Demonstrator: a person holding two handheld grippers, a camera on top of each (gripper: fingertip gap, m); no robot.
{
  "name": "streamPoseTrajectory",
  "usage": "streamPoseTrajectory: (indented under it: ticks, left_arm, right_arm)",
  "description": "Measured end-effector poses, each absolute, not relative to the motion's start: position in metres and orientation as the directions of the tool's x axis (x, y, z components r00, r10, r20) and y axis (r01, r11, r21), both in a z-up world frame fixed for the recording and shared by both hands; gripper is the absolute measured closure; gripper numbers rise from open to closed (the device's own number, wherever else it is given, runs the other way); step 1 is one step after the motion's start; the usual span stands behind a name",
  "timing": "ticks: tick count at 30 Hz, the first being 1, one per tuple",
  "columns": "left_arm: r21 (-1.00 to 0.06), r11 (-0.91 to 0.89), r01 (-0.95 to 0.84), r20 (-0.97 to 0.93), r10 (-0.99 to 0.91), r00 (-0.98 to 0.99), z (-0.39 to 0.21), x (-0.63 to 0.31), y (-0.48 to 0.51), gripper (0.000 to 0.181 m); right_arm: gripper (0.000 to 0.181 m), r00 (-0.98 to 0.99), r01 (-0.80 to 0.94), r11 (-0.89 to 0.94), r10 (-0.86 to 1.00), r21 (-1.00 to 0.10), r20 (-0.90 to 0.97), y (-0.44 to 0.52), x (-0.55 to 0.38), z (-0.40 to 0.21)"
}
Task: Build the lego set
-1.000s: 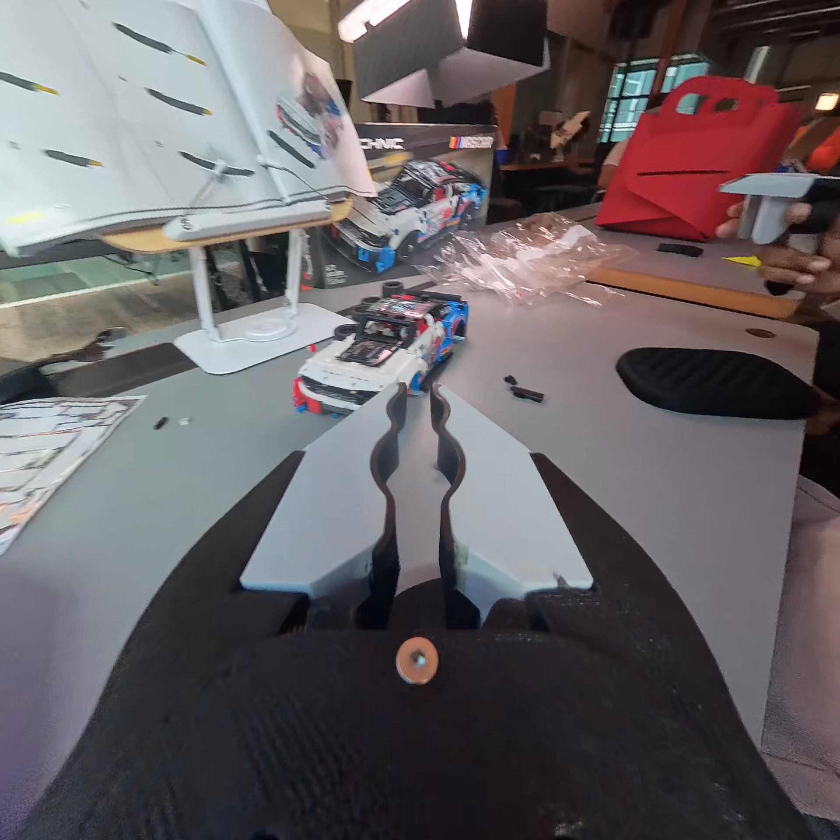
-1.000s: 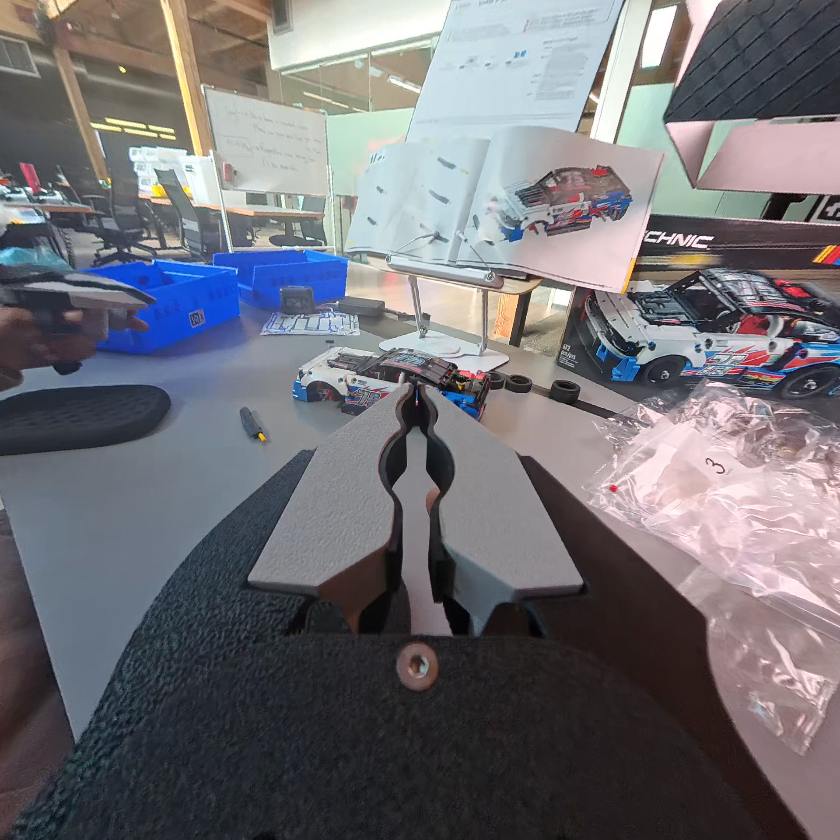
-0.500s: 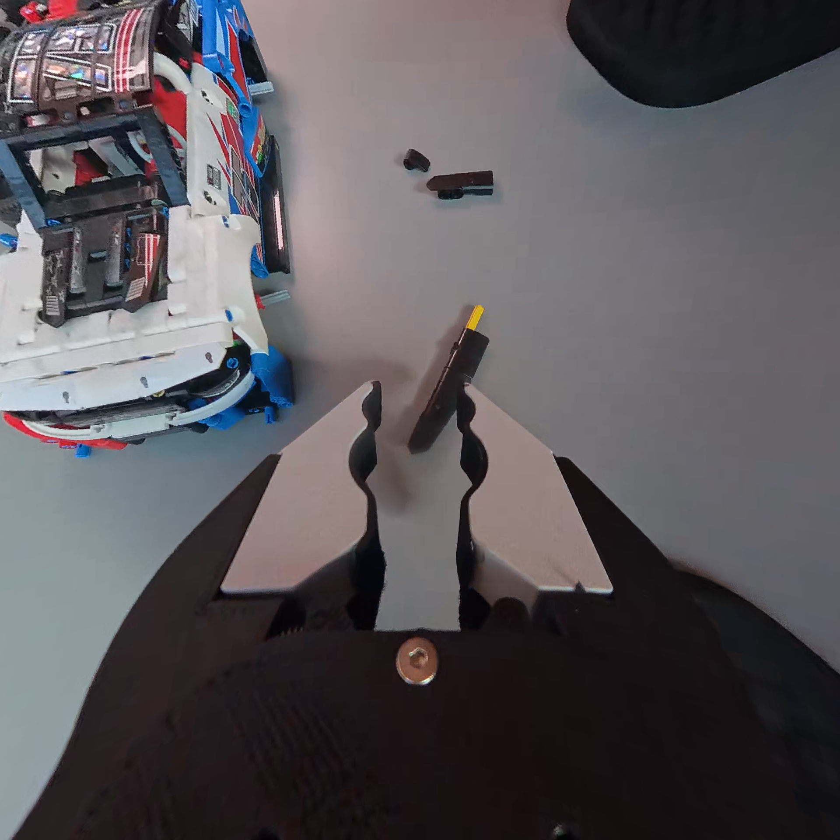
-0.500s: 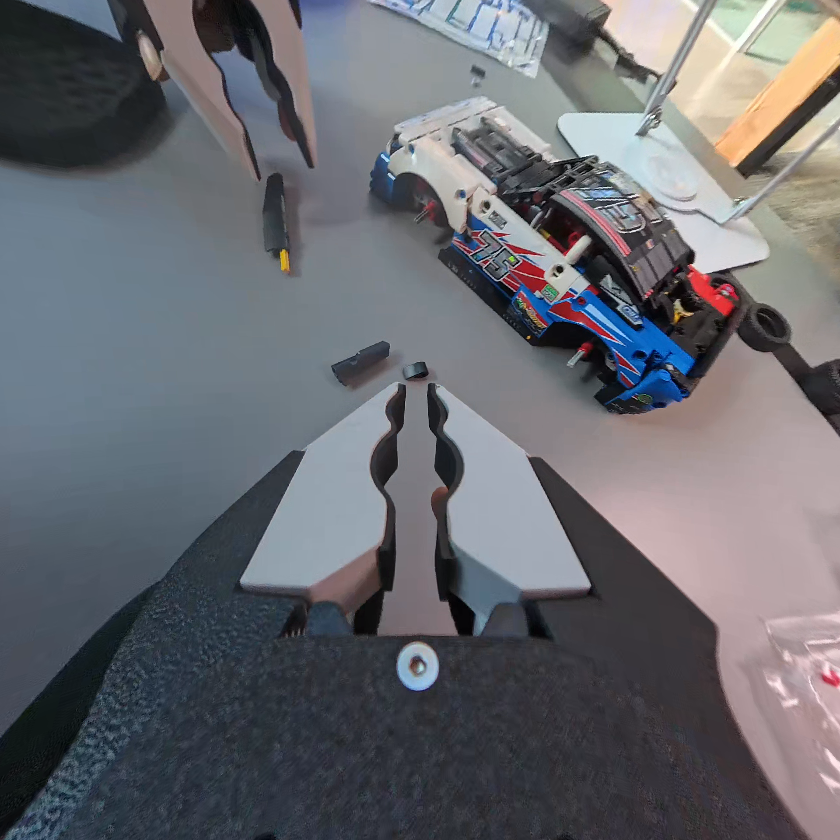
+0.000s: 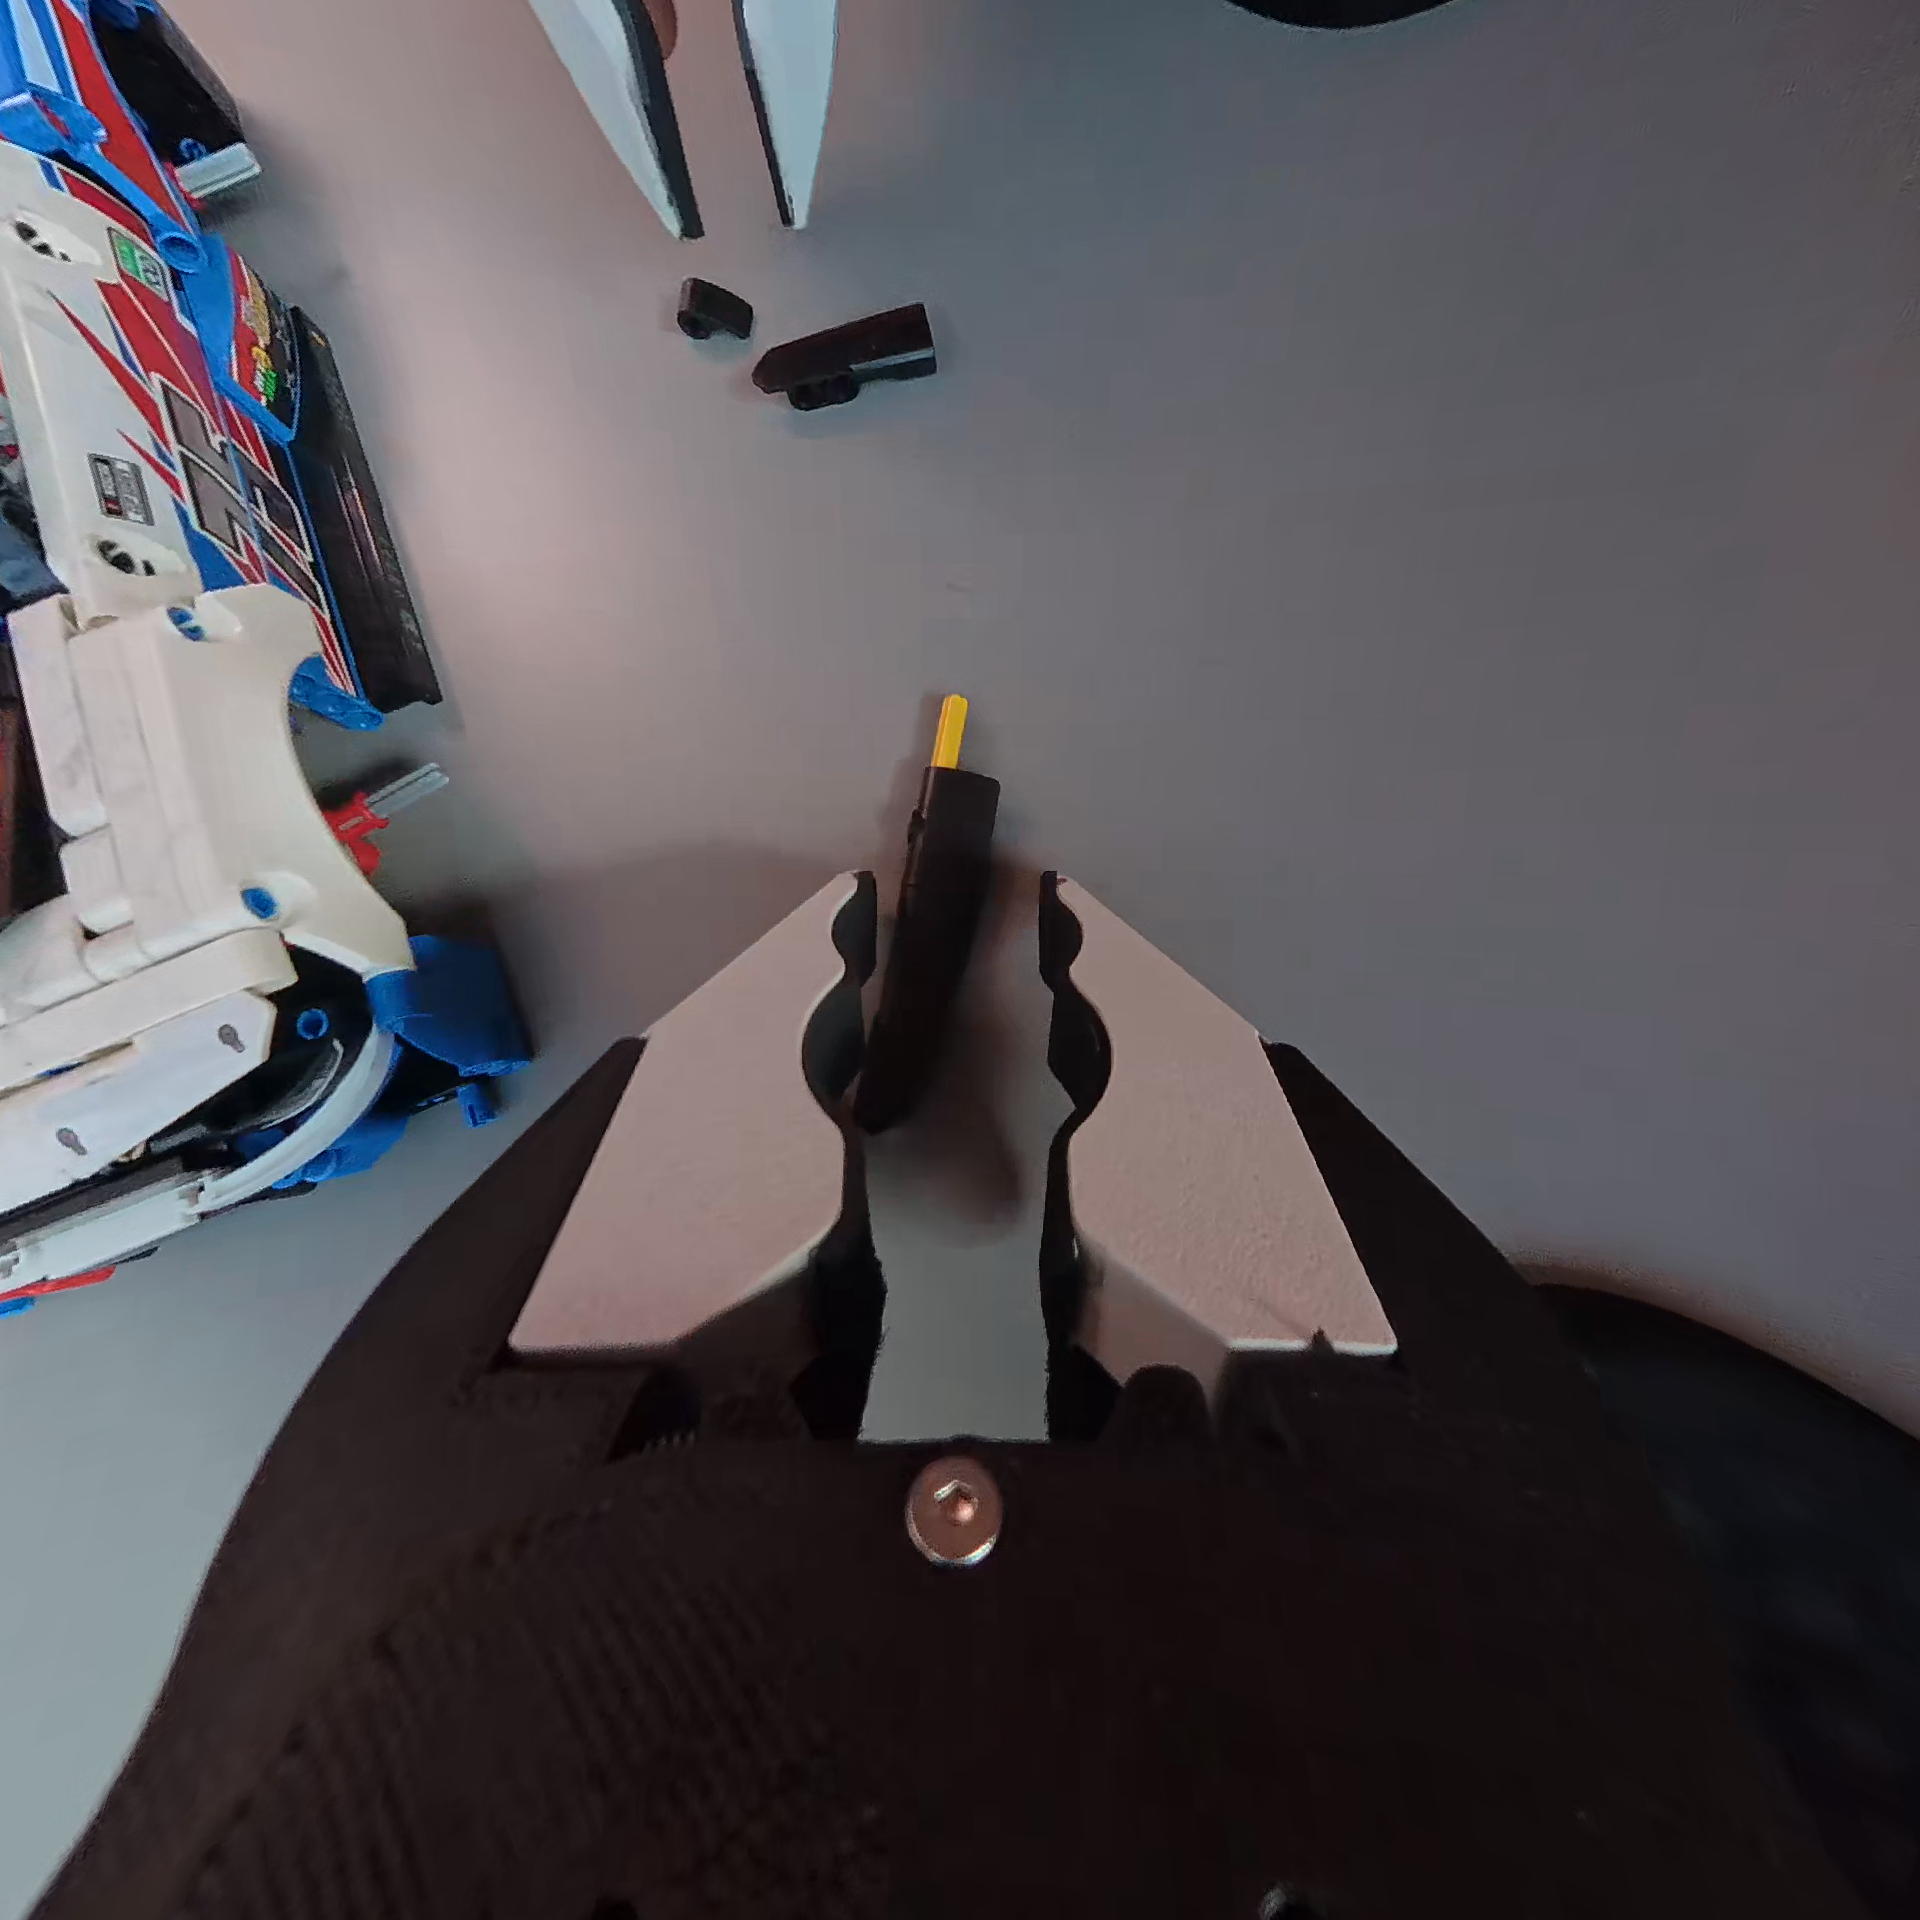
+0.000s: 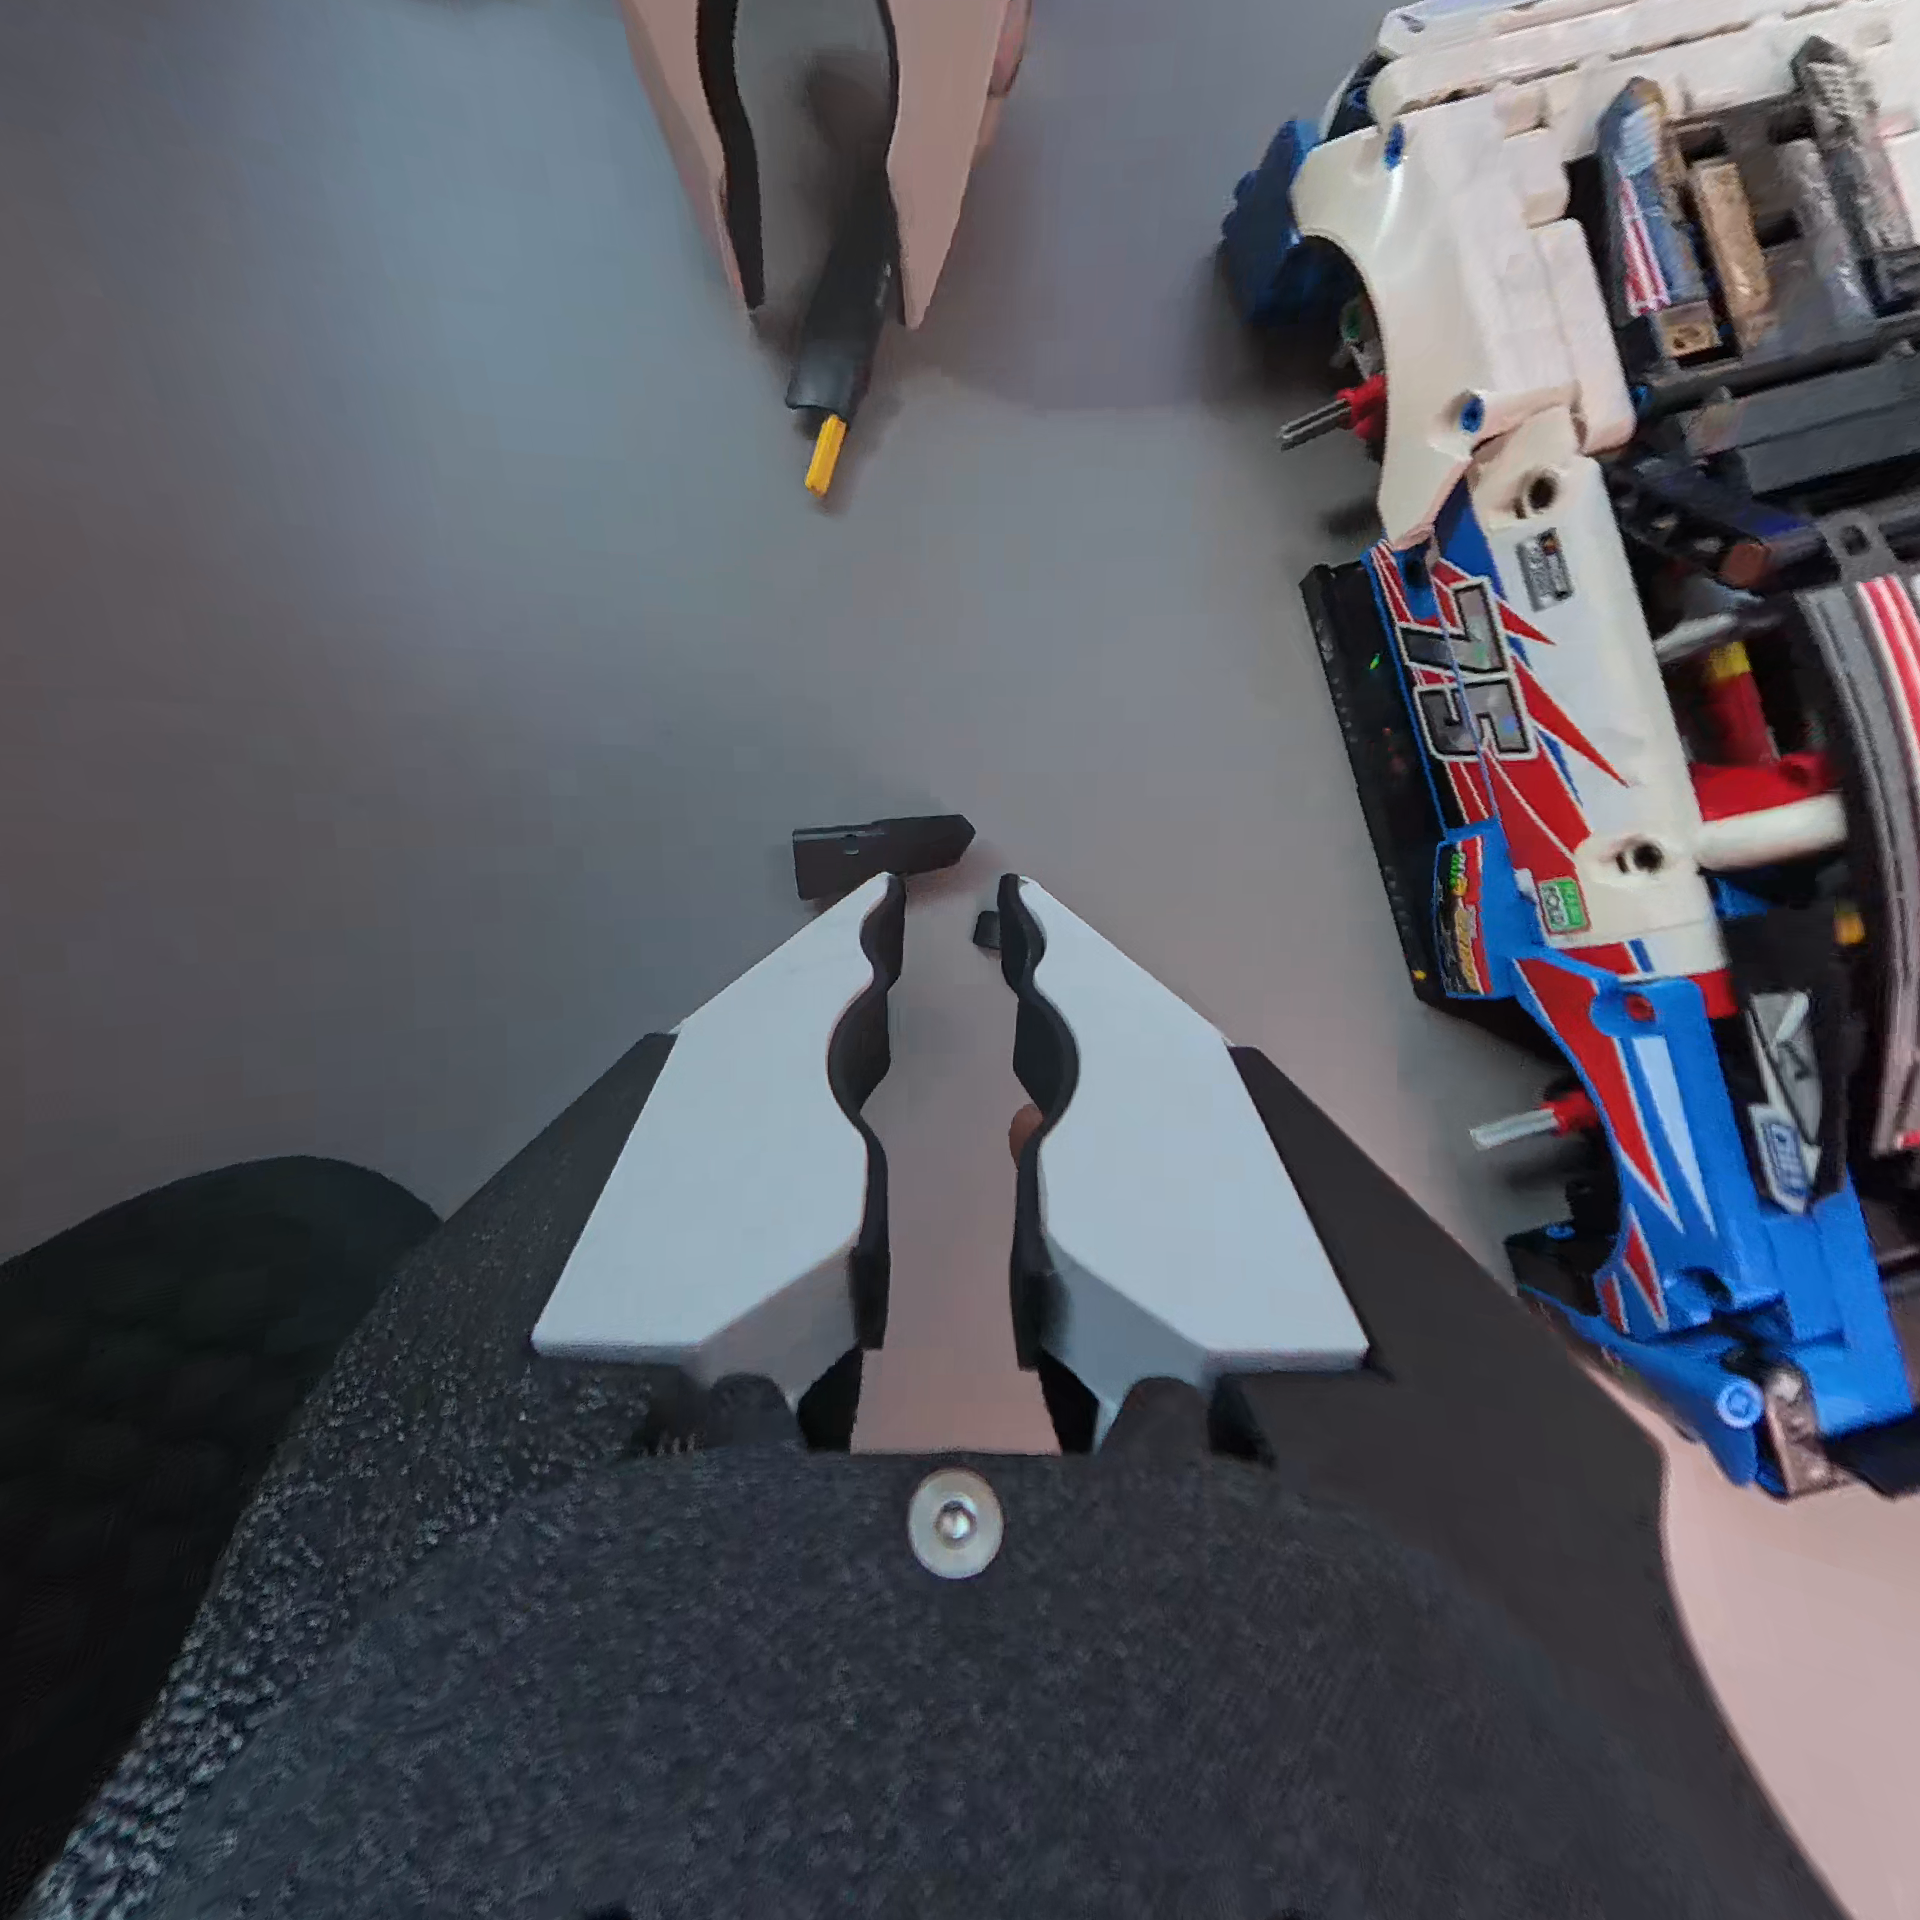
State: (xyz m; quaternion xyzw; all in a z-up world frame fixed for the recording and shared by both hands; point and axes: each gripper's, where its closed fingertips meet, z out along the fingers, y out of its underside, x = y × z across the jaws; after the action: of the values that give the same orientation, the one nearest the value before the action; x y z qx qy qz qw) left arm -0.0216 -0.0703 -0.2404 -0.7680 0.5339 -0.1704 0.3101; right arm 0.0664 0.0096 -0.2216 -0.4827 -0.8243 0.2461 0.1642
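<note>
Lego car [image 5: 187, 790] was the biggest thing on the grey table [image 5: 1455, 623], a white, blue and red race car body lying at the left edge of the left wrist view and along the right edge of the right wrist view [image 6: 1621, 727], with a couple of bare axle ends sticking out of its side toward the open tabletop. Next down in size were the two handheld grippers, facing each other over the bare patch beside the car. The left gripper [image 5: 951, 883] had its jaws spread, with a long black piece [image 5: 930, 966] lying on the table in the gap between them, closer to the left finger, and I couldn't tell if either finger was actually touching it. That piece had a little yellow tip [image 5: 950, 732] poking out past the fingertips, toward the other gripper. The right gripper [image 6: 951, 894] was parted too, a narrower gap, holding nothing, hanging right over two loose black bits. The bigger one, a short black beam [image 6: 883, 844], lay just beyond its left fingertip. The tiny black piece [image 6: 987, 928] sat right against the inside of its right fingertip, mostly hidden. From the left side both bits [image 5: 847, 358] showed up lying near each other, just beside the car's flank.
</note>
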Motion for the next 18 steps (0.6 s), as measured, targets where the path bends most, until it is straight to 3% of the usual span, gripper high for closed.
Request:
streamPoseTrajectory:
  ticks: [6,10,13,18]
  left_arm:
    - [-0.652,-0.198,-0.732,-0.142,-0.917,0.374,-0.24,-0.022,-0.067,0.167]
    - [-0.689,-0.195,-0.698,-0.125,-0.917,0.38,-0.239,-0.019,-0.065,0.167]
    - [-0.701,-0.19,-0.688,-0.117,-0.92,0.373,-0.238,-0.02,-0.065,0.167]
    - [-0.722,-0.181,-0.668,-0.123,-0.916,0.381,-0.235,-0.024,-0.065,0.165]
  right_arm:
    - [0.144,-0.68,0.649,0.655,0.727,-0.388,0.09,0.005,0.067,-0.229]
    - [0.139,-0.758,0.6,0.731,0.649,-0.324,0.062,0.0,0.065,-0.237]
    - [0.149,-0.757,0.616,0.726,0.653,-0.304,0.026,-0.003,0.067,-0.244]
    - [0.172,-0.633,0.711,0.587,0.774,-0.386,0.011,-0.014,0.085,-0.242]
